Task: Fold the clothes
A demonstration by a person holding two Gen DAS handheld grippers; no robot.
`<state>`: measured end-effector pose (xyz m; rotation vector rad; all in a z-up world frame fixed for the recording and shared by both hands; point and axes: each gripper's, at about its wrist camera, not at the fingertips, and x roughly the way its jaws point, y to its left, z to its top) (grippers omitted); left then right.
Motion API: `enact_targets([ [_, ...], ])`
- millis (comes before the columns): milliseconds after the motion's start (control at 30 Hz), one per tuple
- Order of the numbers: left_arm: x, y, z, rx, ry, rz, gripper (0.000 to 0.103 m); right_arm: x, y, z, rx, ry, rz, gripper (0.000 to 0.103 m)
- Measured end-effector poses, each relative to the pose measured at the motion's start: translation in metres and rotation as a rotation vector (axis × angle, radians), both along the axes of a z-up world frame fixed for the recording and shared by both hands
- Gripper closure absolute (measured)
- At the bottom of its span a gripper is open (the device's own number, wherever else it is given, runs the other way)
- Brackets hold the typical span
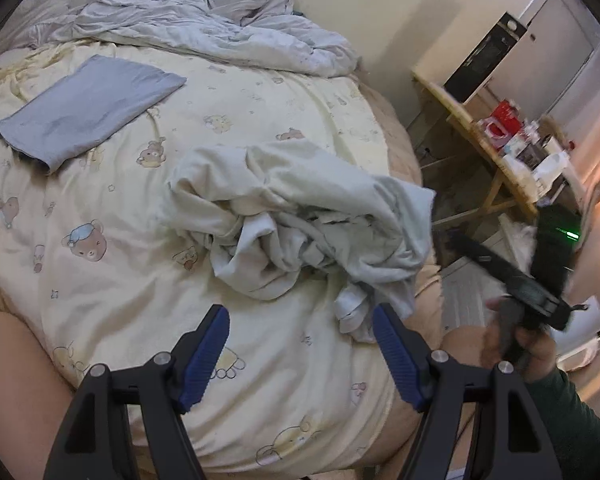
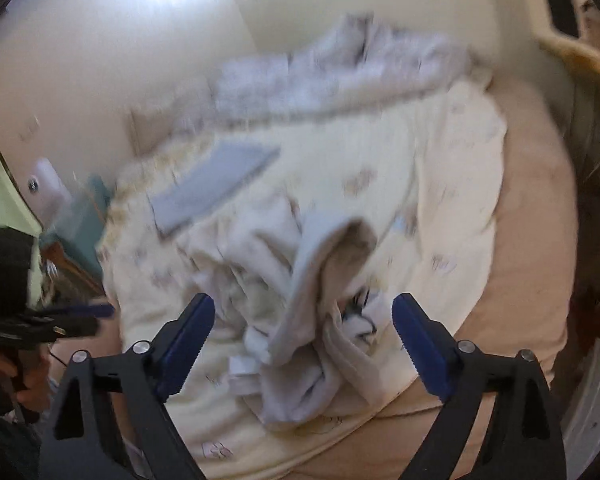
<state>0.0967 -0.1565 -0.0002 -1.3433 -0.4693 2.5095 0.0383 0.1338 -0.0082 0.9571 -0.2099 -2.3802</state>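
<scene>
**Both grippers free above the crumpled garment**

Here, the left gripper (image 1: 300,350), black-framed with ribbed blue pads, stands with its jaws wide apart and nothing between them; it hangs over the near part of the bed, just short of the heap. The right gripper (image 2: 303,330), same build, is likewise spread wide with no cloth pinched. In its own blurred view the heap lies directly beyond and between its fingers, but the pads do not press on it. From the left wrist view the right gripper shows as a dark, motion-smeared shape at the bed's right edge, held in a hand (image 1: 516,346) with a dark green sleeve.

The crumpled pale cream-and-grey garment (image 1: 300,224) sits unfolded in a loose mound on the yellow bear-print bedsheet (image 1: 112,280), near the right edge of the bed. A folded flat grey-blue cloth (image 1: 88,106) lies well apart from it, toward the far left of the sheet. A rumpled pale lilac duvet (image 1: 204,20) is bunched along the wall at the bed's far side.

Right of the bed stands a light wooden table (image 1: 496,152) crowded with small items, among them a red box (image 1: 502,118); the rest are too small to tell. No container is in reach of either tool, and nothing lies between the grippers and the garment.
</scene>
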Motion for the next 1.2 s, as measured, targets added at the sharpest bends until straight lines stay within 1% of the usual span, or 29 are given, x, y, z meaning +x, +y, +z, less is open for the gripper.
enact_targets([
  [33, -0.001, 0.004, 0.000, -0.033, 0.001, -0.006, 0.028, 0.006, 0.003, 0.001, -0.029, 0.030, -0.012, 0.010],
  [67, -0.003, 0.007, 0.000, -0.064, 0.002, -0.013, 0.028, 0.008, 0.002, -0.004, -0.056, 0.031, -0.017, 0.010],
  [167, -0.013, 0.017, 0.007, -0.152, 0.016, -0.039, 0.028, 0.005, -0.007, -0.016, -0.056, -0.005, -0.027, 0.010],
  [200, -0.018, 0.019, 0.011, -0.175, 0.024, -0.045, 0.028, 0.006, -0.006, -0.015, -0.032, 0.010, -0.040, 0.010],
  [300, -0.036, 0.024, 0.012, -0.241, 0.017, -0.066, 0.028, 0.001, -0.005, -0.019, -0.050, -0.010, -0.046, 0.010],
  [333, -0.043, 0.025, 0.009, -0.268, 0.016, -0.080, 0.028, -0.001, -0.005, -0.020, -0.053, -0.017, -0.048, 0.010],
  [400, -0.059, 0.027, -0.005, -0.318, 0.015, -0.127, 0.028, -0.002, -0.007, -0.025, -0.024, -0.029, -0.051, 0.010],
  [433, -0.066, 0.027, -0.015, -0.320, 0.012, -0.154, 0.028, -0.002, -0.008, -0.027, -0.009, -0.033, -0.052, 0.010],
  [467, -0.072, 0.026, -0.025, -0.318, 0.010, -0.179, 0.028, 0.000, -0.007, -0.028, -0.007, -0.034, -0.056, 0.010],
  [533, -0.080, 0.022, -0.044, -0.278, 0.016, -0.214, 0.028, 0.003, -0.005, -0.029, -0.005, -0.038, -0.063, 0.010],
  [600, -0.086, 0.016, -0.064, -0.234, 0.011, -0.231, 0.028, 0.005, -0.002, -0.030, -0.025, -0.049, -0.077, 0.010],
  [633, -0.089, 0.013, -0.075, -0.208, -0.004, -0.226, 0.028, 0.004, -0.002, -0.031, -0.035, -0.056, -0.084, 0.010],
  [667, -0.096, 0.009, -0.084, -0.170, -0.046, -0.195, 0.029, 0.003, -0.002, -0.032, -0.043, -0.063, -0.090, 0.010],
  [700, -0.099, 0.006, -0.088, -0.140, -0.053, -0.173, 0.032, 0.002, -0.003, -0.033, -0.037, -0.072, -0.093, 0.010],
  [733, -0.100, 0.006, -0.089, -0.154, -0.024, -0.159, 0.060, 0.001, -0.004, -0.035, -0.031, -0.081, -0.097, 0.010],
  [767, -0.100, 0.008, -0.090, -0.195, -0.001, -0.156, 0.095, 0.000, -0.006, -0.037, -0.024, -0.090, -0.100, 0.010],
  [800, -0.101, 0.009, -0.091, -0.188, -0.003, -0.172, 0.096, 0.000, -0.007, -0.038, -0.014, -0.095, -0.101, 0.010],
  [833, -0.101, 0.009, -0.089, -0.161, 0.009, -0.181, 0.096, -0.001, -0.009, -0.039, -0.005, -0.100, -0.102, 0.010],
  [900, -0.100, 0.007, -0.086, -0.161, 0.023, -0.176, 0.096, -0.004, -0.012, -0.041, 0.013, -0.104, -0.096, 0.010],
  [967, -0.097, 0.001, -0.084, -0.136, 0.024, -0.166, 0.096, -0.006, -0.016, -0.046, 0.039, -0.116, -0.090, 0.010],
  [1033, -0.090, -0.005, -0.073, -0.078, 0.064, -0.156, 0.096, -0.006, -0.017, -0.047, 0.046, -0.118, -0.092, 0.010],
  [1133, -0.065, -0.010, -0.034, -0.006, 0.194, -0.181, 0.096, -0.004, -0.012, -0.045, 0.026, -0.106, -0.100, 0.010],
  [1200, -0.044, -0.010, -0.001, 0.027, 0.257, -0.219, 0.096, -0.001, -0.007, -0.043, 0.011, -0.099, -0.114, 0.010],
])
